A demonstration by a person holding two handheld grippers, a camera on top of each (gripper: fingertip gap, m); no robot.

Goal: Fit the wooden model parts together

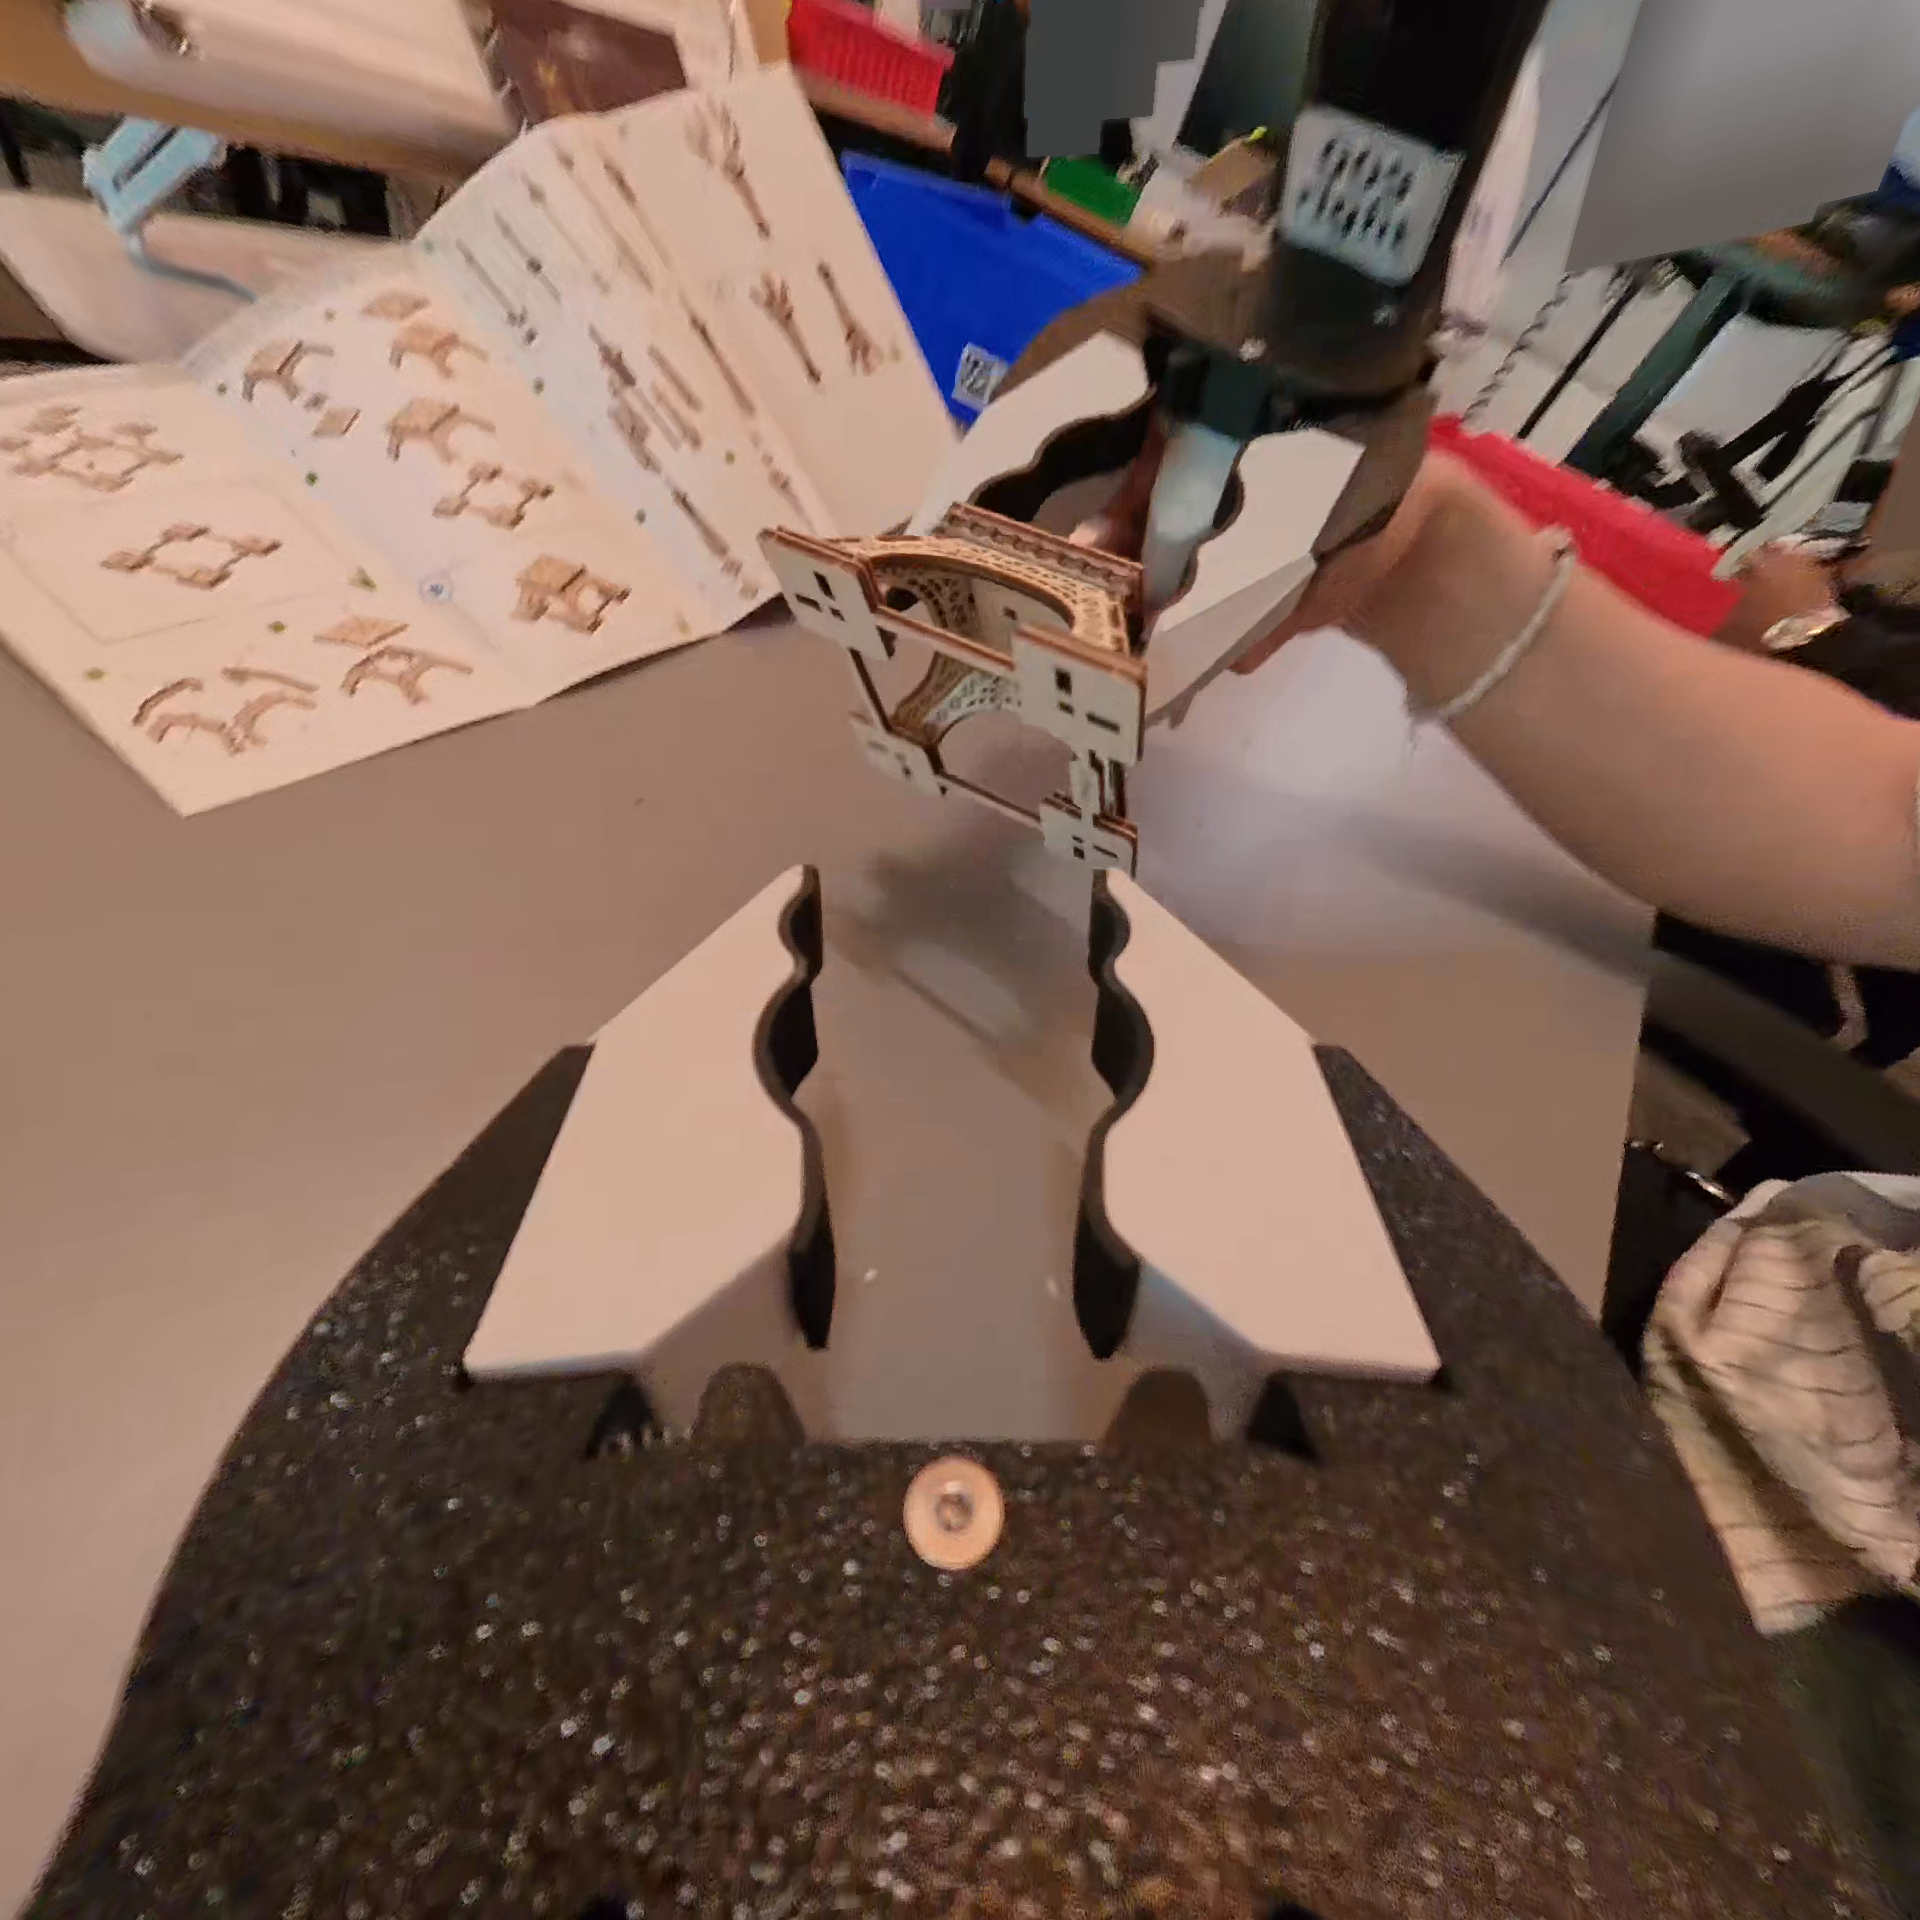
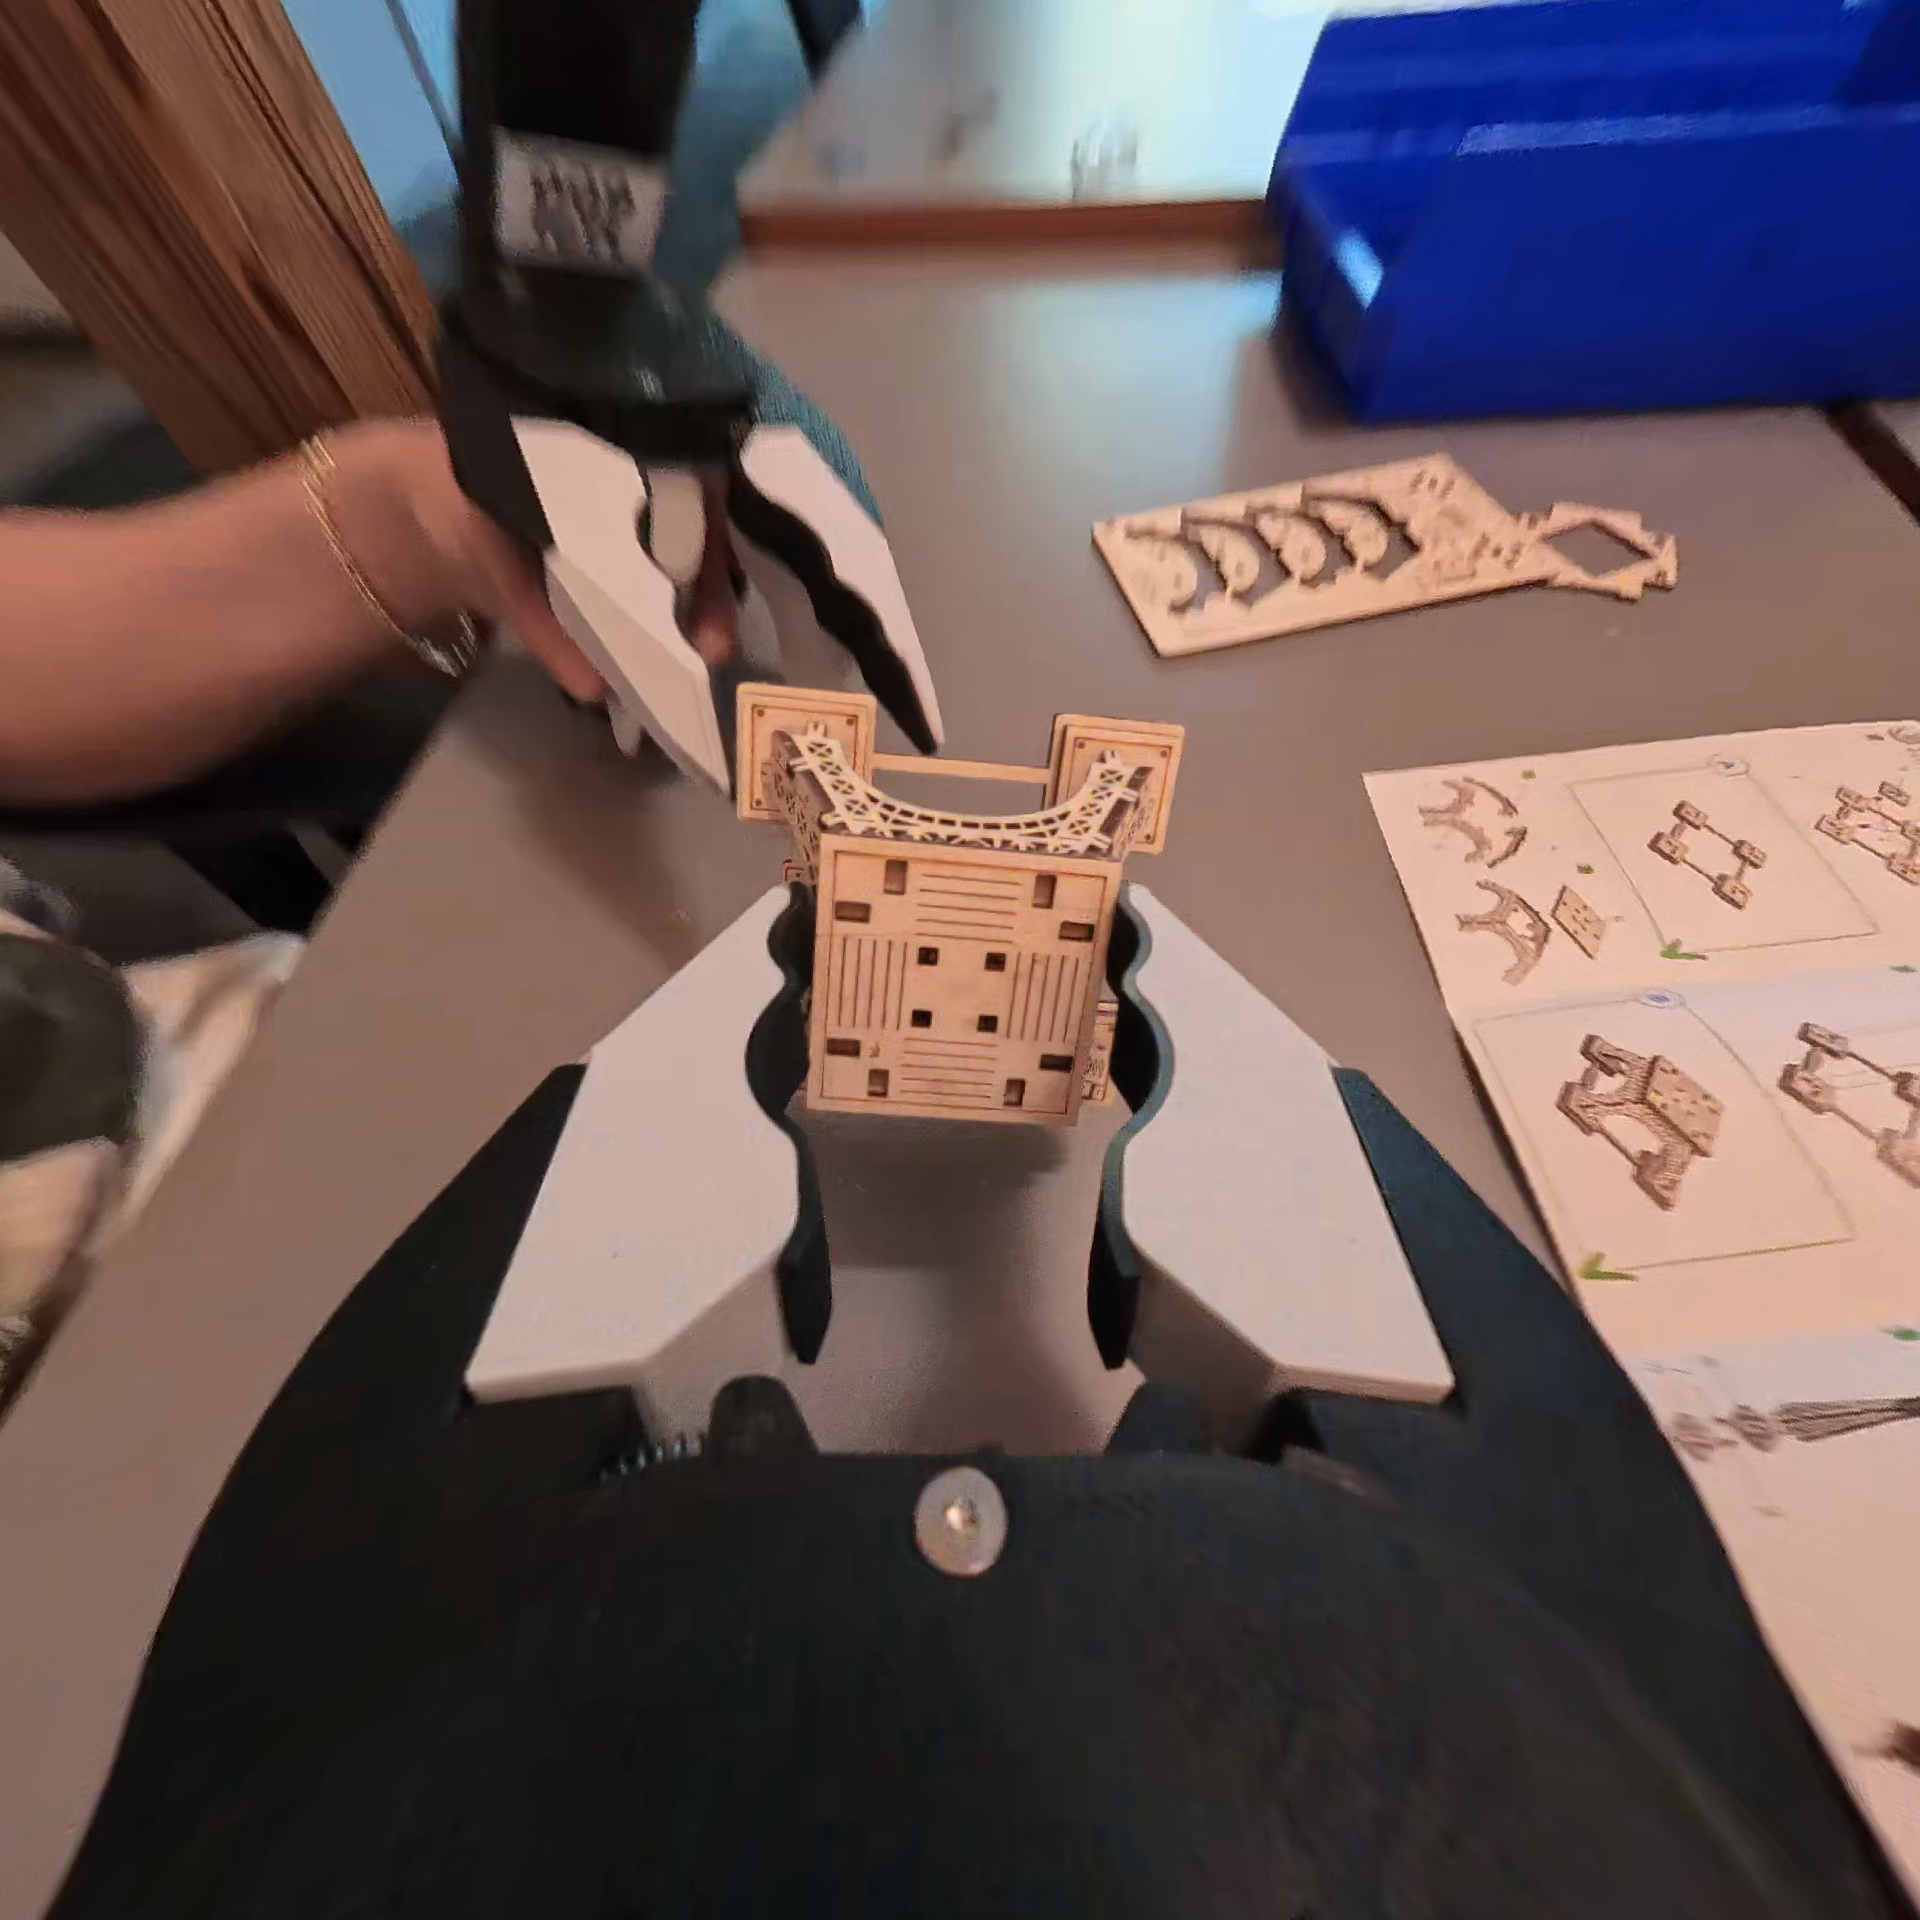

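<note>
1. Grey tabletop point(image 2: 1039, 436) carries a blue storage bin point(image 2: 1600, 208) far beyond the right jaws, with a punched-out wooden parts sheet point(image 2: 1351, 551) beyond and to their right.
2. Folded instruction sheet point(image 2: 1683, 987) lies to the right of the right jaws; in the left wrist view it lies beyond and to the left of the left jaws.
3. Right gripper point(image 2: 954, 914): jaws clenched on the wooden tower-base model point(image 2: 956, 977). The slotted square deck sits between the two fingertips, and the arched legs and footplates project forward past them.
4. Left gripper point(image 1: 951, 883): jaws released, gripping nothing. Only tabletop shows in the gap.
5. In the left wrist view, the model hangs clear of the table, ahead of the left fingertips and just beyond them.
6. In the right wrist view, the left gripper's fingertips stand just beside the model's far-left footplate; contact cannot be determined.
</note>
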